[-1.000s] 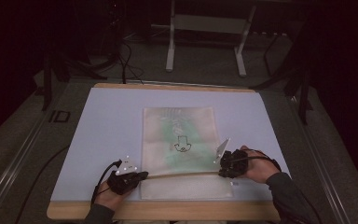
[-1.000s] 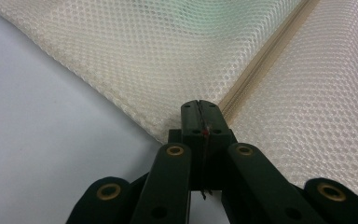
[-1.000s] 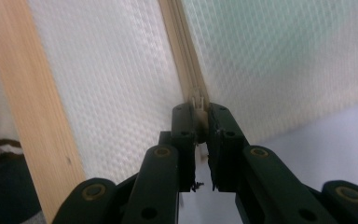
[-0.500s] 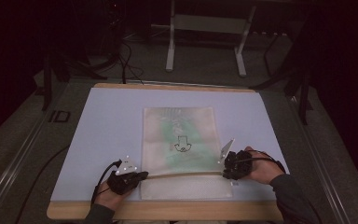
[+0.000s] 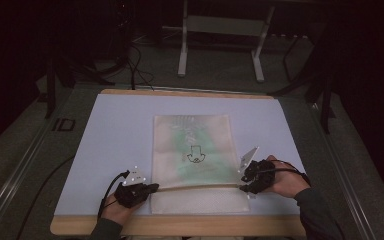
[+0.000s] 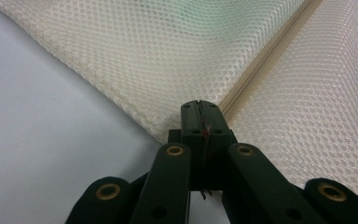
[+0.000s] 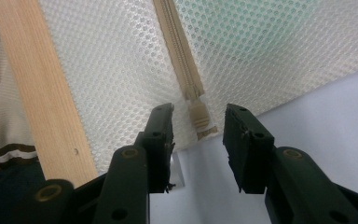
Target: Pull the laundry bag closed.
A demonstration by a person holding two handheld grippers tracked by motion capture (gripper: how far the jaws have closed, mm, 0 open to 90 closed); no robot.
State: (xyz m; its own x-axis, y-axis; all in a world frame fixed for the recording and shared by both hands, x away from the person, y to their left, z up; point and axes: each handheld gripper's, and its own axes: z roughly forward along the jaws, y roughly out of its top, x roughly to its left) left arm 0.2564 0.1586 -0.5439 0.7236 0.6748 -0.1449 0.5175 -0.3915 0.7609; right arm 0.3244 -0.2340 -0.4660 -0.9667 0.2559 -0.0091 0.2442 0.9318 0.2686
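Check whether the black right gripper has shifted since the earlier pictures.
Barely: the right gripper remains at the white mesh bag's right edge, its jaws having just opened off the zipper pull.

This looks like a lab or recording room rather than a home. The worktop (image 5: 130, 125) is a wood-edged board under a plain pale sheet, lit while everything around it lies dark. Beyond its far edge stands a white metal frame (image 5: 220, 45) on the grey floor (image 5: 340, 165), and black cables (image 5: 135, 65) trail across the floor off its far left corner.
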